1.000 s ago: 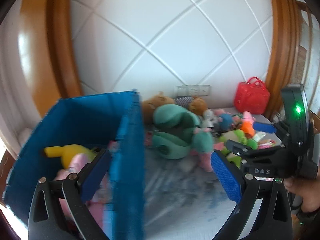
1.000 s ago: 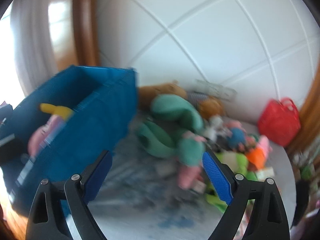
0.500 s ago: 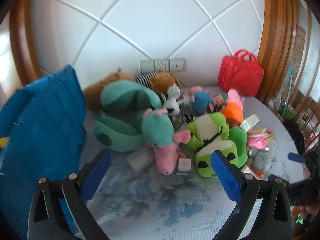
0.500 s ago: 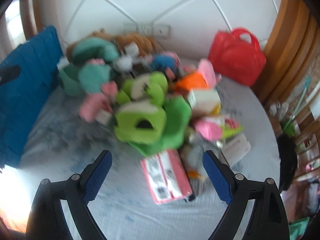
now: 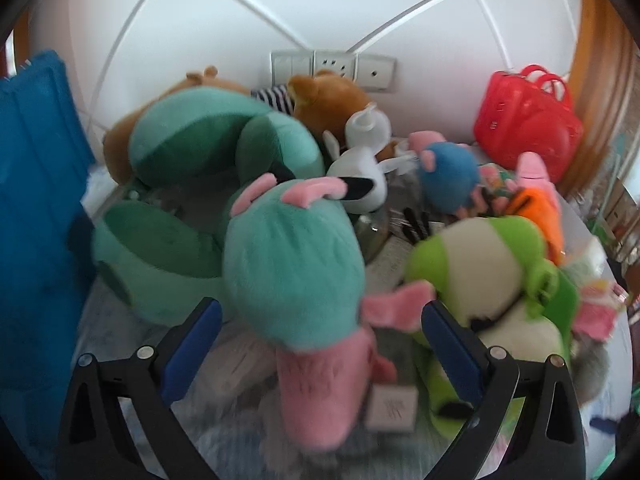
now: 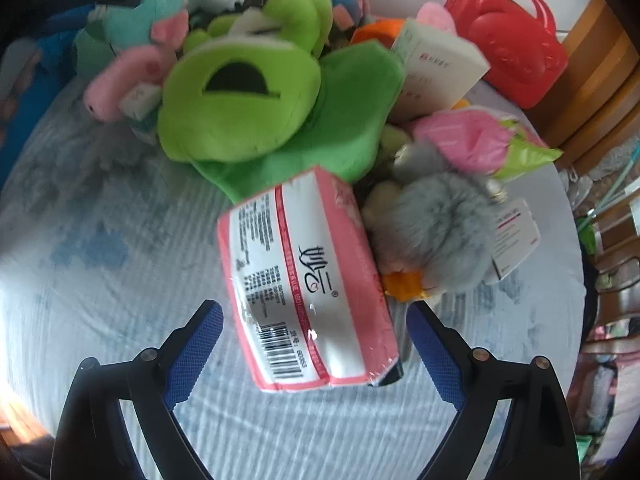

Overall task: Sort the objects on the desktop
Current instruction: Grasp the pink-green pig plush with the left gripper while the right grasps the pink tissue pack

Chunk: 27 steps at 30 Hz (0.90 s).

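My left gripper point(image 5: 320, 320) is open, its jaws on either side of a teal and pink plush toy point(image 5: 296, 272) that lies in a pile of soft toys. It also shows in the right wrist view point(image 6: 136, 40). My right gripper point(image 6: 314, 320) is open, its jaws on either side of a pink tissue pack point(image 6: 308, 280) lying on the pale cloth-covered table point(image 6: 100, 280). A green frog plush point(image 6: 256, 92) lies just behind the pack; it also shows in the left wrist view point(image 5: 492, 280).
A blue fabric bin point(image 5: 36, 208) stands at the left. A red toy case point(image 5: 528, 120) stands at the back right by the wall. A grey furry toy point(image 6: 436, 232), white boxes point(image 6: 436, 68) and a pink wrapped item point(image 6: 468, 140) lie right of the pack. Chairs stand beyond the table's right edge.
Both grippers have swung right, away from the blue bin, and moved in closer. The left now straddles the teal plush; the right now straddles the pink tissue pack.
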{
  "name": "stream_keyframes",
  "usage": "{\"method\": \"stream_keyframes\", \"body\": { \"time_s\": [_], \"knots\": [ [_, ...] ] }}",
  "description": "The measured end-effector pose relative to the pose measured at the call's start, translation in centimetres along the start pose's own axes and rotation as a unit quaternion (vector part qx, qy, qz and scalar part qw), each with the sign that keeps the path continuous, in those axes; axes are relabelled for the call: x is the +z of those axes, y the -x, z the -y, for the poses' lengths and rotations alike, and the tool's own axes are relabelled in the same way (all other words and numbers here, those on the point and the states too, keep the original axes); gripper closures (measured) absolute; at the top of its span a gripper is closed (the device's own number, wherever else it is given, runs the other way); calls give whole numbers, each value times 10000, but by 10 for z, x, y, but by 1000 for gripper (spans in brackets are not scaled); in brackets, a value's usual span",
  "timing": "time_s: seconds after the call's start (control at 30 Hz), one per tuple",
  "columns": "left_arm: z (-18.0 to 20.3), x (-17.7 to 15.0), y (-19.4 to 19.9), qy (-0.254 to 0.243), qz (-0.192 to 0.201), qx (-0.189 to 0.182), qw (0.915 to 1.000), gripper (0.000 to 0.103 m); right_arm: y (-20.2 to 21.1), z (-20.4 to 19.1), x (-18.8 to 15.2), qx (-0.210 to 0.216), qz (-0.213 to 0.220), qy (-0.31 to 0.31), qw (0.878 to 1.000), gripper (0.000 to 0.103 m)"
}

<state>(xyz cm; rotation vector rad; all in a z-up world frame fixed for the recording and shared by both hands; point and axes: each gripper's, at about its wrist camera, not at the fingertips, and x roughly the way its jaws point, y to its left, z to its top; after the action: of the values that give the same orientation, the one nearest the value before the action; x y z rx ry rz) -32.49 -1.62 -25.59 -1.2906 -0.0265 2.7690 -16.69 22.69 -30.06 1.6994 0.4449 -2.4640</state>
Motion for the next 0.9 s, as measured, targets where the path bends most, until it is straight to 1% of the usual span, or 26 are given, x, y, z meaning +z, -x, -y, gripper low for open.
{"method": "stream_keyframes", "body": {
  "time_s": [0.13,0.2,0.27,0.3,0.37,0.43,0.53,0.6,0.7,0.9],
  "knots": [
    [1,5,-30,-83,2,180,9998,1,-17,-3,-4,-77,-87,61,9999,8],
    [-2,7,-39,-67,-67,228,9997,3,-24,-4,-4,-137,-83,70,9998,7],
    [-4,7,-45,-86,-147,295,9994,22,-27,-5,-4,-175,-74,71,9998,7],
    [-5,7,-44,-98,-152,292,9994,24,-29,-5,-3,-178,-63,61,9998,7],
    [-5,6,-40,-125,-128,250,9995,33,-29,-6,-3,-203,-36,76,9998,7],
    [-5,5,-35,-163,-119,214,9996,36,-30,-7,-2,-237,-27,113,9997,7],
    [-4,2,-24,-195,-92,189,9996,36,-31,-7,-3,-226,-62,84,9997,13],
    [-5,0,-13,-204,-56,176,9996,36,-28,-4,-3,-162,-76,-31,9998,21],
    [-6,-2,6,-225,28,185,9996,37,-11,-2,-4,-31,-11,-154,9999,24],
    [-15,0,54,-128,167,167,9996,37,36,-4,-4,121,242,-136,9995,25]
  ]
}}
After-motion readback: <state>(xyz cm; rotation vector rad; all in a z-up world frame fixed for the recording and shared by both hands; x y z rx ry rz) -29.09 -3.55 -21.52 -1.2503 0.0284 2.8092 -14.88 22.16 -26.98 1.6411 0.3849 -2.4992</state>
